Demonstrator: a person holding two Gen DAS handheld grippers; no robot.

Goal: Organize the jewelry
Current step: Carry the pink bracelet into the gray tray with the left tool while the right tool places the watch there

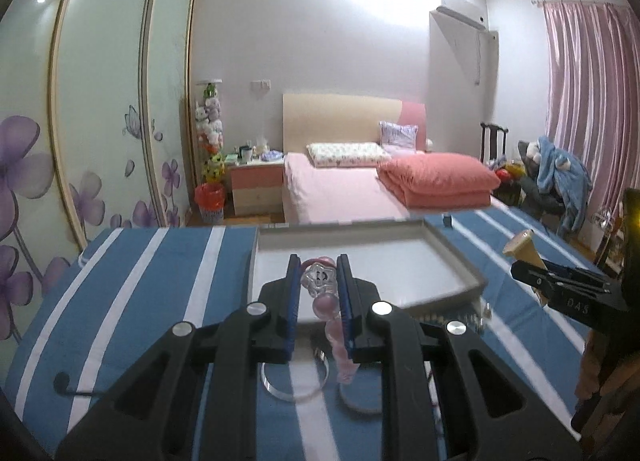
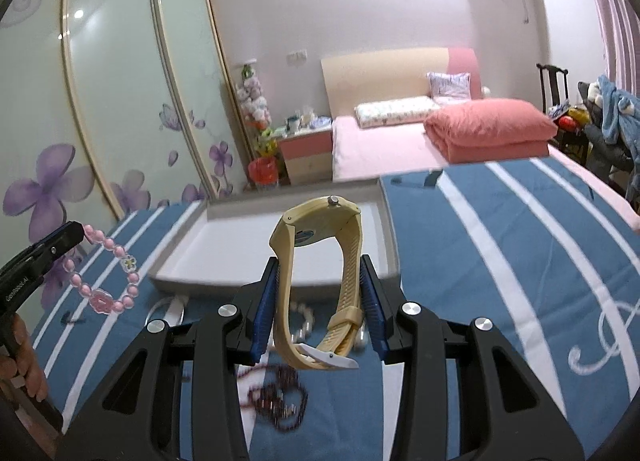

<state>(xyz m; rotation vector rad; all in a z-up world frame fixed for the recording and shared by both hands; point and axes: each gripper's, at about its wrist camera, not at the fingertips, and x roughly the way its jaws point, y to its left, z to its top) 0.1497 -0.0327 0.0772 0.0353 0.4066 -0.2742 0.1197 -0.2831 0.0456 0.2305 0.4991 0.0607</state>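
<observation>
We are early on: the shallow grey rectangular tray [image 2: 384, 229] on the blue-and-white striped cloth [image 2: 500, 261] looks bare. Our left gripper [image 1: 319, 297] pinches a pink beaded bracelet [image 1: 320, 281], our right gripper [image 2: 319, 301] clamps a cream rubber-strap watch [image 2: 316, 261], both raised before the tray's near edge. A clear bangle [image 1: 294, 381], dark bead string [image 2: 276, 401] and pearls [image 2: 304, 321] wait on the cloth.

Shallow grey rectangular tray [image 2: 382, 221] on blue-and-white striped cloth [image 2: 500, 261], ahead of both grippers. Dark beaded necklace [image 2: 280, 401] and clear plastic bangle [image 1: 294, 385] on cloth before tray. Pink beaded bracelet [image 2: 106, 273] left of tray, cream rubber-strap watch [image 2: 316, 273] above its near edge.
</observation>
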